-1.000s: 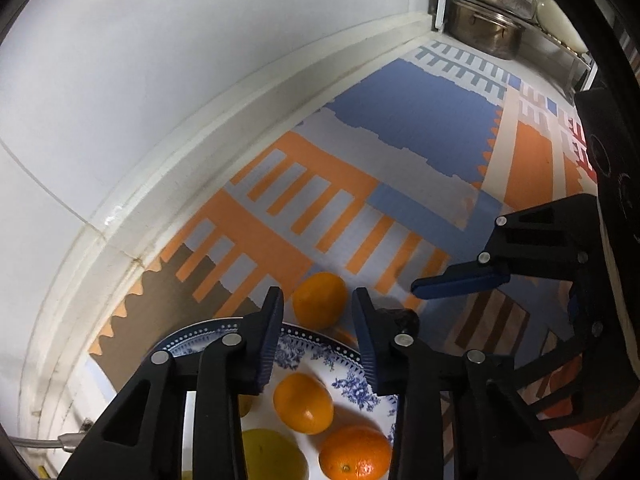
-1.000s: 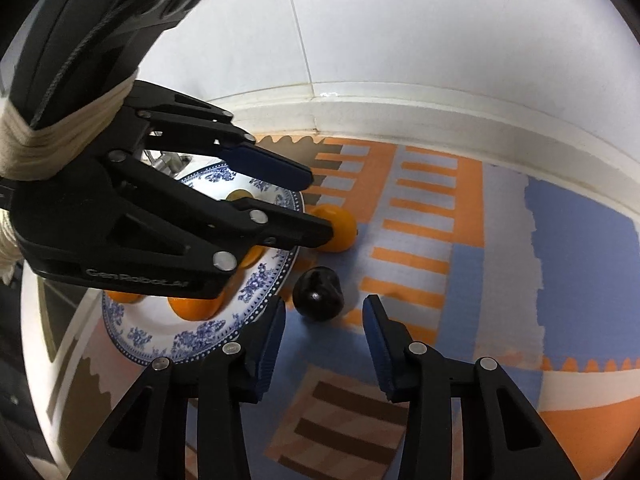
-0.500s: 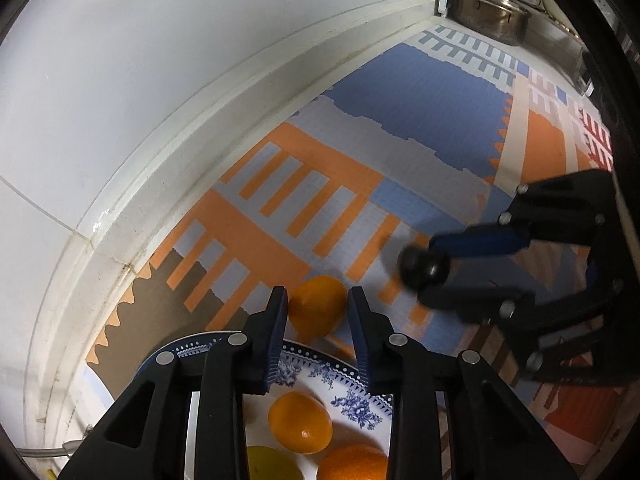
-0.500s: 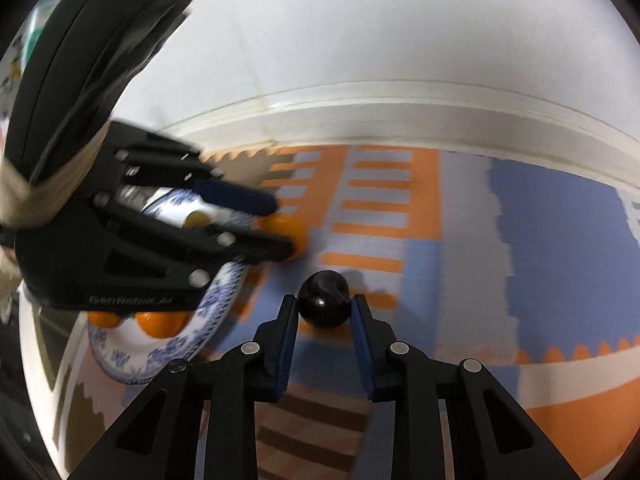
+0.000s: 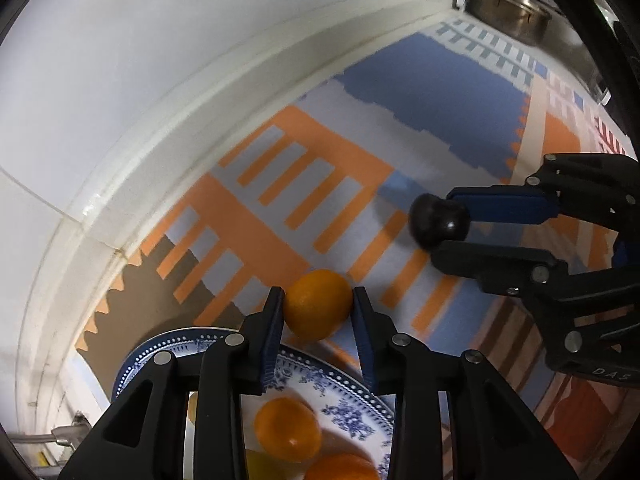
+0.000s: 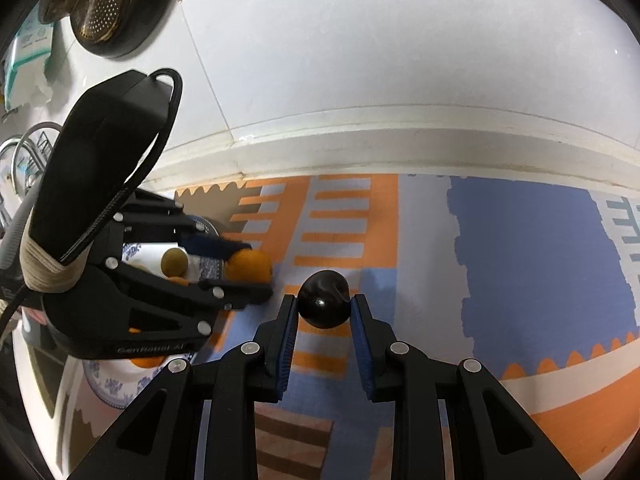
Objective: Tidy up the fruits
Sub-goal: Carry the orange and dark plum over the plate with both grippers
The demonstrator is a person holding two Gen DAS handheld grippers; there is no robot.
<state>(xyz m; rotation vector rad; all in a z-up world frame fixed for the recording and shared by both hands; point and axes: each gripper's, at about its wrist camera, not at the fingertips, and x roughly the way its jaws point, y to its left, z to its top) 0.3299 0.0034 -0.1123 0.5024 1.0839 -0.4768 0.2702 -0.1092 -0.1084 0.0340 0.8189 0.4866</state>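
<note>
A small orange (image 5: 318,304) sits between the fingertips of my left gripper (image 5: 318,314), just beyond the rim of the blue-and-white plate (image 5: 320,368). Both pads touch the orange's sides, so the gripper is shut on it. My right gripper (image 6: 324,312) is shut on a dark plum (image 6: 324,304) close over the patterned mat. The left wrist view shows that plum (image 5: 438,220) to the right in the right gripper (image 5: 448,234). The right wrist view shows the orange (image 6: 250,266) at the left gripper's (image 6: 250,270) tips. Two oranges (image 5: 288,428) and a yellowish fruit lie on the plate.
A white wall and a raised ledge (image 5: 168,128) border the mat on the far side. A steel pot (image 5: 508,12) stands at the far end. A brownish round fruit (image 6: 174,262) lies on the plate (image 6: 100,380). A perforated dark pan (image 6: 108,8) hangs on the wall.
My right gripper closed on the plum and carried it to the right, away from the plate. My left gripper slid forward until the orange lay between its tips.
</note>
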